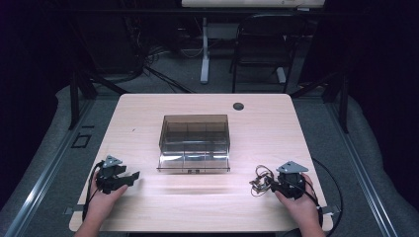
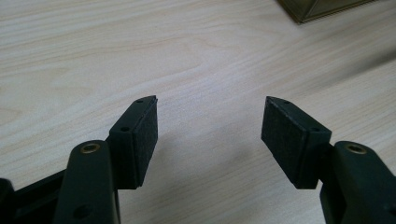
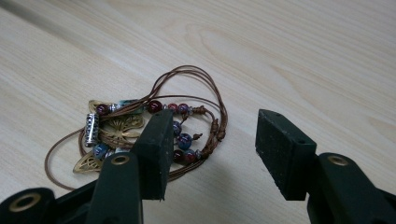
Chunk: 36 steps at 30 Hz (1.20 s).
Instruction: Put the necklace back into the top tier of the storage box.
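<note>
Dark room, black curtains both sides, a folding chair [image 1: 262,44] and desk legs at the top of the frame, pale wood worktop [image 1: 148,113] in the middle. Smoky translucent box [image 1: 194,142] with compartments sits centre frame, its front flap folded down toward the person. Task thing looks like the beaded cord necklace [image 1: 260,179], lying in a loose tangle at lower right of the high view, flat on the worktop. Right gripper [image 1: 273,184] is right on it: jaws spread wide, nothing clamped. In the right gripper view the necklace [image 3: 149,128] sits left of the jaw gap; one pad stands over the beads and the butterfly charm, the other is over bare wood, so the bundle is off-centre to the left of the gap, not between the pads. Can't tell if the near pad touches the cord. Bundle's long axis runs roughly across that view, cord loops trailing to the lower left and arching over the top. Left gripper [image 1: 129,178] is at lower left of the high view, well apart from the necklace and with the box nearer to it; jaws wide open and empty, bare wood between the pads in its own view [image 2: 210,123], box corner [image 2: 322,8] at upper right. My read: right hand is the obvious one for the pick, needs a shift left in its own view to centre the bundle before closing. Risk: catching one loop and dragging the rest.
</note>
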Available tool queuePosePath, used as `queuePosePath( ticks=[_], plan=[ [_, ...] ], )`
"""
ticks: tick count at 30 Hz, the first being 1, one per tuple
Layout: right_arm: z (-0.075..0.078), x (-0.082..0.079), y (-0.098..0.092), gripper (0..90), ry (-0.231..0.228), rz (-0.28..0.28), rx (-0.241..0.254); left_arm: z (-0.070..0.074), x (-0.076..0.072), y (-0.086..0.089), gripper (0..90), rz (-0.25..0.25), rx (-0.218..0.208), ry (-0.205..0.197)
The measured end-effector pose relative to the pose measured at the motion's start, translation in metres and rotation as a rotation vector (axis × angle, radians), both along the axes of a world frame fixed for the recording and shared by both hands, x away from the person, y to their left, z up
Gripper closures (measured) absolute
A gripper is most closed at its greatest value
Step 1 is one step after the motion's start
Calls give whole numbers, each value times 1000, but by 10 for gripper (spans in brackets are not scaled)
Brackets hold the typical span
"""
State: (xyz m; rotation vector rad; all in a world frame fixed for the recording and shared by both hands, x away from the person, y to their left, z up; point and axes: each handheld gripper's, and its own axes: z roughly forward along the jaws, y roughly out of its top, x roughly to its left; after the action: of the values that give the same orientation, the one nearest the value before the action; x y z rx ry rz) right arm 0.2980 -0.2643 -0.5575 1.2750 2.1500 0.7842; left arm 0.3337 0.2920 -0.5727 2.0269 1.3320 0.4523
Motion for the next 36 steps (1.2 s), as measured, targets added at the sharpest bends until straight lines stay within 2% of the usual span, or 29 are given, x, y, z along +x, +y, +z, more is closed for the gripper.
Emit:
queuePosePath(
  ticks=[12,13,20,22,30,34,35,36],
  plan=[
    [-2,-2,0,458,25,9,17,1,2,-2,367,-19,-6,11],
    [-1,-2,-1,459,23,12,14,0,2,-3,366,-13,-7,3],
    [2,-2,2,454,2,12,25,0,1,-3,367,-16,-8,9],
    [4,-2,4,441,12,17,10,0,1,-3,367,-17,-7,10],
    [7,0,5,430,6,7,6,0,1,-2,367,-13,-10,8],
    [13,1,7,452,24,22,24,1,0,-2,367,-17,-10,10],
    [15,1,8,459,40,34,42,1,0,-2,367,-18,-10,9],
    [18,2,10,470,61,55,30,0,1,-3,367,-17,-10,9]
  ],
)
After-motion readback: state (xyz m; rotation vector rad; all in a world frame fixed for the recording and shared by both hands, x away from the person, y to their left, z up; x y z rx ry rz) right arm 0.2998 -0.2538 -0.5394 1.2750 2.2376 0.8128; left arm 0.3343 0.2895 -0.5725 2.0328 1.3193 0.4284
